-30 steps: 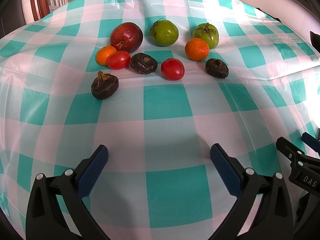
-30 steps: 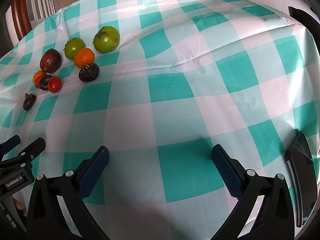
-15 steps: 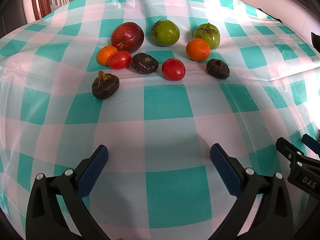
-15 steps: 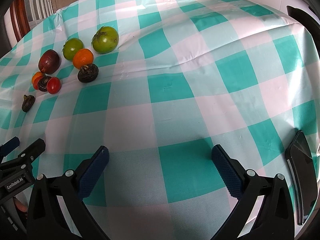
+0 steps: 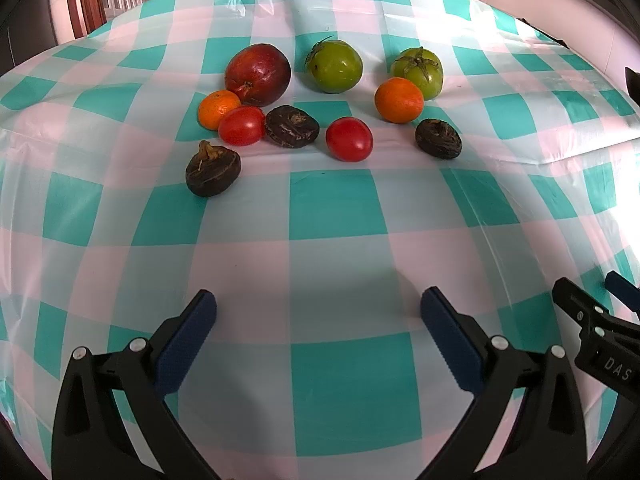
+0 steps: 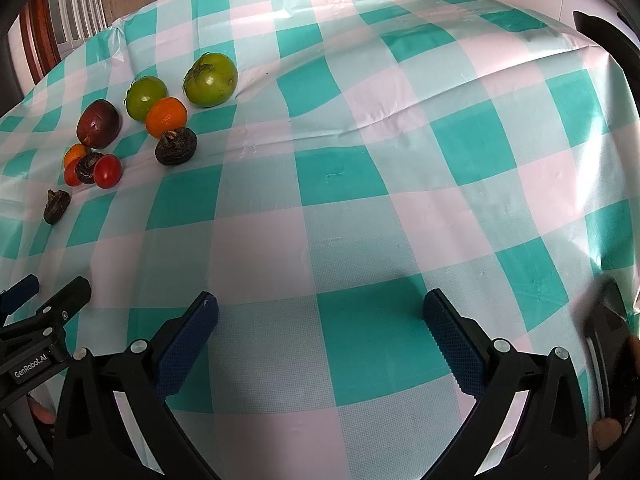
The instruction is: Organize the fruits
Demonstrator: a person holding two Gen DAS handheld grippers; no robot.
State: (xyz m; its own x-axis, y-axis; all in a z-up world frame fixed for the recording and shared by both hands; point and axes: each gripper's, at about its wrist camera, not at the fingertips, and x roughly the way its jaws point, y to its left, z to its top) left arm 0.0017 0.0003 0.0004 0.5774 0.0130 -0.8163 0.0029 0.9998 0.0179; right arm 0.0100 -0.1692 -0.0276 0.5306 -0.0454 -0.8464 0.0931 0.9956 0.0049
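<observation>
On the desk (image 5: 336, 264) not much differs from a second ago: the fruit sits a touch lower in the left view, and a hand has come onto the dark phone (image 6: 610, 360) at the right edge. Left gripper (image 5: 318, 322) and right gripper (image 6: 320, 320) both have jaws wide open, holding nothing. The fruit cluster, red mango (image 5: 258, 74), green tomatoes, oranges, lies well ahead of the left jaws, and far left of the right ones.
</observation>
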